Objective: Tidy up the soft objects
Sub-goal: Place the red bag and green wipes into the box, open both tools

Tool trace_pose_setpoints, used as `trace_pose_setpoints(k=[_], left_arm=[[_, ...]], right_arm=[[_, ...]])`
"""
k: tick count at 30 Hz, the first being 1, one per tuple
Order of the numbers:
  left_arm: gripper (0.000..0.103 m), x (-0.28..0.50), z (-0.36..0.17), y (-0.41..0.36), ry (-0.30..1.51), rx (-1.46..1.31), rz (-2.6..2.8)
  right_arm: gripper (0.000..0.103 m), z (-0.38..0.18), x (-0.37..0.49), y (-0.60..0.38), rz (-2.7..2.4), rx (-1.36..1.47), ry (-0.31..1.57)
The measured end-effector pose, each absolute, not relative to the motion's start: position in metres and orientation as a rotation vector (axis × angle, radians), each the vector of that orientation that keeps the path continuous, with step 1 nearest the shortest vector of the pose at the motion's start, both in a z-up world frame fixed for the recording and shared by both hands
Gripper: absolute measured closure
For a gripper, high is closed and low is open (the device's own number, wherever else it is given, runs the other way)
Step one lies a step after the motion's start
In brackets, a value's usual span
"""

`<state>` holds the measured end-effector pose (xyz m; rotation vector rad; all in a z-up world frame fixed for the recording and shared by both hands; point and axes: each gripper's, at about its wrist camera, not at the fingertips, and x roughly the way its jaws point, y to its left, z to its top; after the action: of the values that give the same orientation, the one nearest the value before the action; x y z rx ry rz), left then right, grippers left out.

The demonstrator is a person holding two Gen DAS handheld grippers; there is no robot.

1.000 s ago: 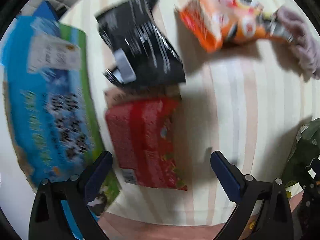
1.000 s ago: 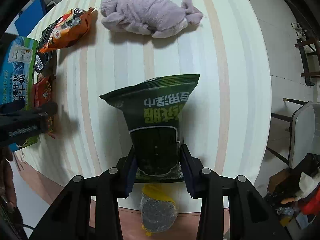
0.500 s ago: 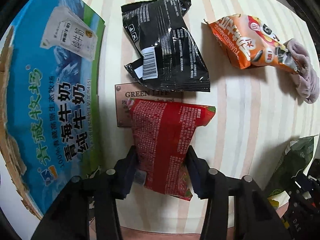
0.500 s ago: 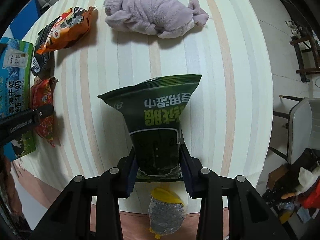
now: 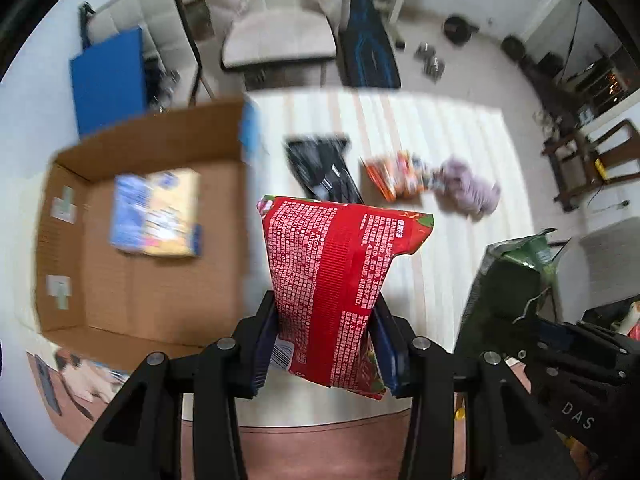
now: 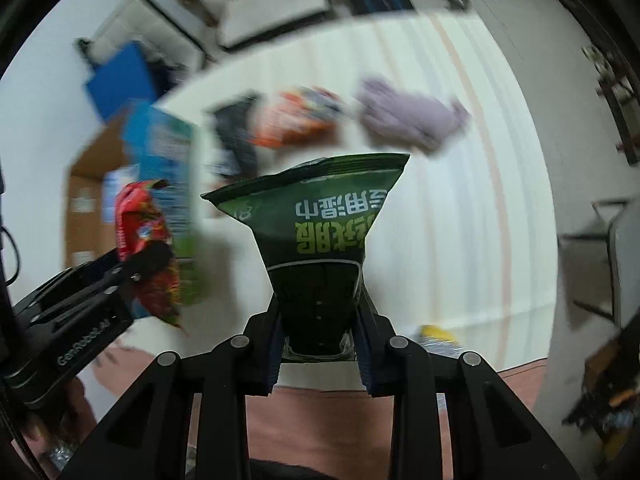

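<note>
1. The left gripper (image 5: 326, 344) has its jaws pinched on the bottom end of a red snack bag (image 5: 336, 280), so the bag stands up between the fingers, clear of the striped table (image 5: 440, 152). Gripping by the end looks like a way to carry it without crushing the contents.
2. The right gripper (image 6: 320, 344) is clamped the same way on the lower end of a dark green bag (image 6: 316, 232), whose printed face fans out above the fingers, also off the table.
3. Both bags are in the air just beside each other, the red one nearer the cardboard box (image 5: 132, 320). I judge they are being carried to it together.
4. The box stands open at the table's left edge, flaps up. Inside lies one flat blue and yellow packet (image 5: 156, 212), toward the far end; the rest of the floor is bare cardboard.
5. Waiting on the table beyond are a black bag (image 5: 324, 168), an orange bag (image 5: 396, 176) and a lilac plush toy (image 5: 468, 188), the last two touching.
</note>
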<state>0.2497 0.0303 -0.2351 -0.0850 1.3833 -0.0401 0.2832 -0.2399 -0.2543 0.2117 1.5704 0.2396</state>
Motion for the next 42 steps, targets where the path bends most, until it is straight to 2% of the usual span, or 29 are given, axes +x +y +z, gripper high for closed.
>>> trace_pose_setpoints(k=[6, 10, 14, 21, 30, 31, 32, 33, 34, 35, 36, 37, 39, 41, 42], left_arm=[[0.062, 0.273, -0.170, 0.111, 1.304, -0.090, 0.015], [0.062, 0.284, -0.172, 0.169, 1.307, -0.080, 0.072], [0.062, 0.303, -0.208, 0.217, 1.348, -0.081, 0.130], [0.062, 0.342, -0.282, 0.281, 1.473, -0.145, 0.162], [0.059, 0.372, -0.342, 0.288, 1.628, -0.131, 0.131], [0.059, 0.373, -0.346, 0.288, 1.645, -0.143, 0.127], [0.059, 0.374, -0.348, 0.287, 1.653, -0.160, 0.107], [0.053, 0.374, -0.346, 0.288, 1.650, -0.163, 0.104], [0.047, 0.374, -0.344, 0.287, 1.650, -0.160, 0.108], [0.034, 0.374, -0.340, 0.287, 1.638, -0.158, 0.107], [0.028, 0.373, -0.336, 0.287, 1.623, -0.162, 0.105], [0.026, 0.373, -0.333, 0.288, 1.616, -0.164, 0.106], [0.011, 0.371, -0.326, 0.288, 1.601, -0.168, 0.103], [0.005, 0.366, -0.319, 0.289, 1.580, -0.163, 0.116], [0.004, 0.365, -0.317, 0.289, 1.571, -0.163, 0.118]], right_arm=[[0.070, -0.193, 0.290, -0.128, 0.364, 0.220, 1.499], [0.070, -0.186, 0.309, -0.054, 0.389, 0.212, 1.511], [0.070, -0.207, 0.340, 0.014, 0.349, 0.155, 1.528], [0.070, -0.284, 0.384, 0.077, 0.202, 0.032, 1.618], [0.069, -0.351, 0.414, 0.103, 0.045, -0.119, 1.693], [0.064, -0.354, 0.416, 0.104, 0.041, -0.119, 1.698], [0.052, -0.355, 0.417, 0.105, 0.032, -0.123, 1.702], [0.042, -0.355, 0.417, 0.105, 0.024, -0.125, 1.702], [0.023, -0.352, 0.416, 0.106, 0.036, -0.105, 1.695], [0.022, -0.351, 0.416, 0.106, 0.055, -0.085, 1.690], [0.022, -0.353, 0.416, 0.105, 0.062, -0.077, 1.694], [0.021, -0.352, 0.415, 0.104, 0.064, -0.071, 1.693], [0.017, -0.345, 0.411, 0.103, 0.078, -0.066, 1.681], [0.003, -0.339, 0.405, 0.103, 0.096, -0.044, 1.677], [0.001, -0.336, 0.401, 0.103, 0.111, -0.031, 1.669]])
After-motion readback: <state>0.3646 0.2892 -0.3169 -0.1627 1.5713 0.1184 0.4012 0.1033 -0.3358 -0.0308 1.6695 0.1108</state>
